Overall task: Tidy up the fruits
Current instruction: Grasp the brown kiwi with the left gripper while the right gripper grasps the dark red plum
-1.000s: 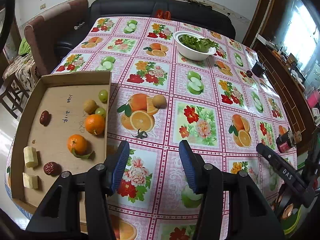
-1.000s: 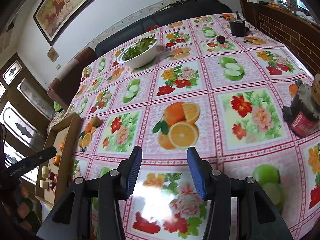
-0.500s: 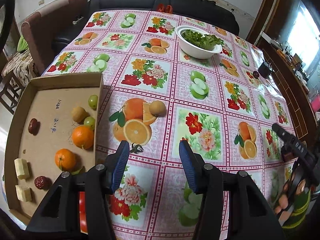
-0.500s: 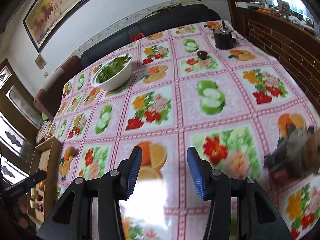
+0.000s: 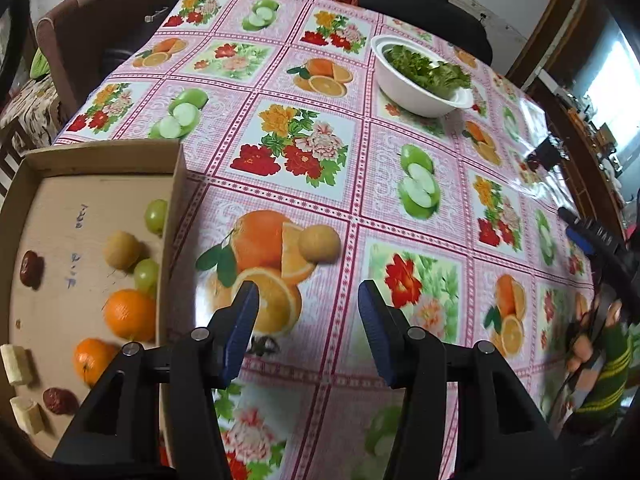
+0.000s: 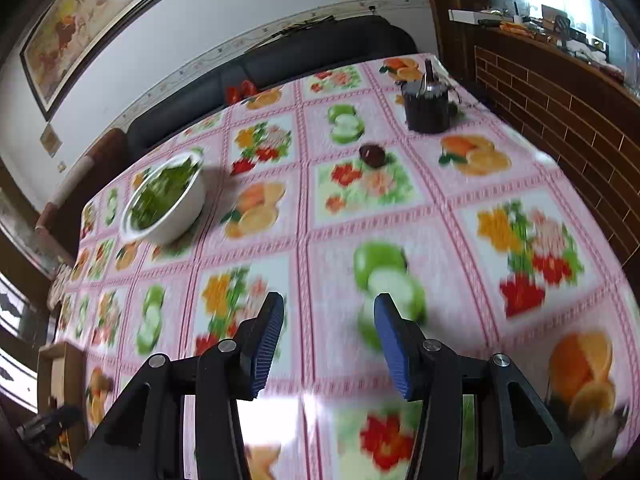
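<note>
Fruit count on and beside the counter

In the cardboard tray (image 5: 178, 168) at the near left lie two oranges (image 5: 130, 314), two green grapes (image 5: 156, 215), one brown kiwi (image 5: 121, 250), two red dates (image 5: 31, 267) and two pale cut chunks (image 5: 16, 364). Loose on the counter (image 5: 360, 168) sit one brown kiwi (image 5: 319, 243), one dark fruit (image 6: 372, 155) far right, one white bowl (image 5: 416, 96) of greens and one dark pot (image 6: 426, 114).

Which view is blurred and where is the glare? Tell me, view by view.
Left wrist view: mostly sharp, fisheye-bent at the edges; window glare washes the tablecloth at far right, and the hand on the right gripper is smeared. Right wrist view: motion blur smears the printed cloth and white bowl; a bright glare patch sits between the gripper fingers.
</note>
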Demonstrator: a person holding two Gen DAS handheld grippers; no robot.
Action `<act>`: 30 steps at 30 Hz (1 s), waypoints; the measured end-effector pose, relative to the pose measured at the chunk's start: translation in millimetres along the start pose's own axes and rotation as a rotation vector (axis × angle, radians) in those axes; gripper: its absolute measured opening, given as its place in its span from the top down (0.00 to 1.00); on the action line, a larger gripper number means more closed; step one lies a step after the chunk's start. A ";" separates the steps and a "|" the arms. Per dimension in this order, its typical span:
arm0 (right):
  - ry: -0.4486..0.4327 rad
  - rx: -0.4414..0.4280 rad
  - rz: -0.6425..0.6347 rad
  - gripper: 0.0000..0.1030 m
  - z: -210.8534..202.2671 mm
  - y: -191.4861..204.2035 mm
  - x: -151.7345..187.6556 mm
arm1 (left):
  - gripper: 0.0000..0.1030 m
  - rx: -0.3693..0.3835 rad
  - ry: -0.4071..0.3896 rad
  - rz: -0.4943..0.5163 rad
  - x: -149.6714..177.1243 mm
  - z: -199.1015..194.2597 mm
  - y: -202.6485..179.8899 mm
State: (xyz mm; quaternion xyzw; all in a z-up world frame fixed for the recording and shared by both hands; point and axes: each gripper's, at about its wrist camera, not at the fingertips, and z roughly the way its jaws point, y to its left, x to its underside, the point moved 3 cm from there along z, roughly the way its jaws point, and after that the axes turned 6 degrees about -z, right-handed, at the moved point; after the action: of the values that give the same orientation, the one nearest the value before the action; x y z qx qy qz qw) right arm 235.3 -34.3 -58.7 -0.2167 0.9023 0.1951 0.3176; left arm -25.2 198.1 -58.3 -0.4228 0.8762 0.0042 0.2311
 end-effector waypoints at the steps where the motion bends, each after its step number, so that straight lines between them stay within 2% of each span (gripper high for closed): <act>1: -0.003 0.008 0.001 0.49 3.5 -1.3 -7.2 | 0.52 -0.003 0.002 0.001 -1.4 2.6 -0.8; 12: -0.002 0.093 0.119 0.48 59.2 -40.5 -76.3 | 0.52 -0.081 0.013 0.003 -14.5 42.7 -5.3; 16: 0.017 0.127 0.137 0.48 83.1 -53.8 -91.6 | 0.75 -0.081 -0.013 0.039 -14.2 43.7 -8.7; 20: 0.042 0.151 0.122 0.48 106.1 -56.9 -100.1 | 0.75 -0.067 -0.015 0.045 -15.6 44.2 -10.0; 25: 0.047 0.206 0.045 0.47 126.4 -46.4 -110.4 | 0.75 -0.039 -0.009 0.046 -15.4 43.0 -12.9; 26: 0.050 0.224 0.020 0.54 128.6 -42.0 -110.1 | 0.75 -0.035 -0.009 0.046 -15.2 42.7 -12.9; 27: 0.050 0.236 -0.008 0.72 129.3 -37.0 -109.3 | 0.75 -0.026 -0.006 0.042 -15.0 42.1 -12.3; 28: 0.048 0.230 -0.021 0.76 128.5 -33.3 -107.5 | 0.76 -0.011 -0.002 0.036 -14.5 40.9 -11.2; 30: 0.044 0.185 -0.003 0.76 119.8 -28.3 -99.6 | 0.76 0.022 0.007 0.023 -12.4 37.3 -7.7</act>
State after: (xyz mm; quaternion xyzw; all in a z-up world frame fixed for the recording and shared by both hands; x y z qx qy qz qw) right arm 378.6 27.5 -85.7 -0.1923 0.9228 0.1057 0.3166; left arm 2.1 209.9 -85.1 -0.4101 0.8818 -0.0043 0.2327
